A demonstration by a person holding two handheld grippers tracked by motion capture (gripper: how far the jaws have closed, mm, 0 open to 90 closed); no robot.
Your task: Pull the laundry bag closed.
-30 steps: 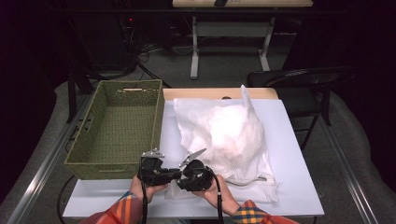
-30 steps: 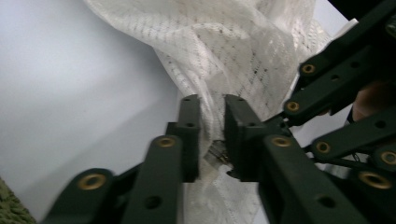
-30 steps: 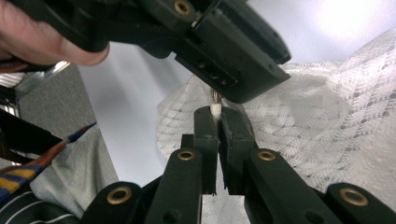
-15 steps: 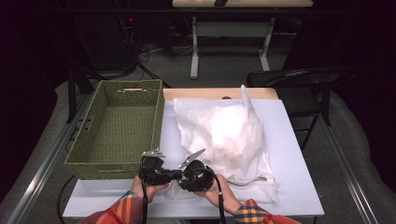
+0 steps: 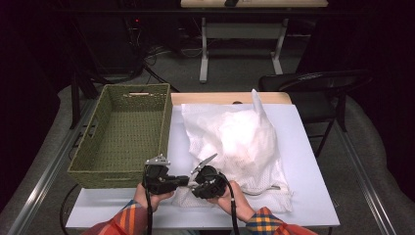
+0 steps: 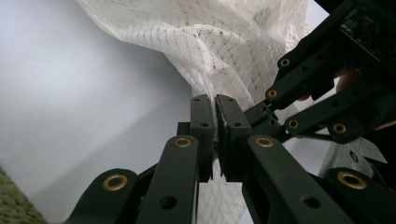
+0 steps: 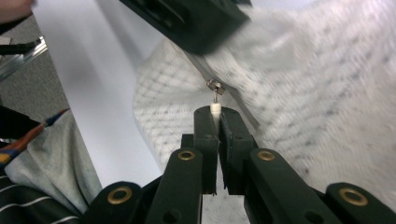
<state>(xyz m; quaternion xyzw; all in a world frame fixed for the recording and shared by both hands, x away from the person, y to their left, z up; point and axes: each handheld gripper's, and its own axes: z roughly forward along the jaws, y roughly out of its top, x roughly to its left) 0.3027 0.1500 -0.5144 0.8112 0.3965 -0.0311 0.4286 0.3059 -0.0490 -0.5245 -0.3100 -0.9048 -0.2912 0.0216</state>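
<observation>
A white mesh bag lies bulging on the white table. Both grippers meet at its near left corner. My left gripper points right, and in the left gripper view it is shut on a fold of the mesh. My right gripper points left at the same corner. In the right gripper view it is shut on the small white zipper pull, just below the metal slider on the bag's zip. The left gripper's body shows blurred above it.
A green woven basket stands on the table's left half with nothing in it, its long side against the bag. A dark folding chair stands beyond the right far corner. A desk frame is farther back. Plaid sleeves enter at the front edge.
</observation>
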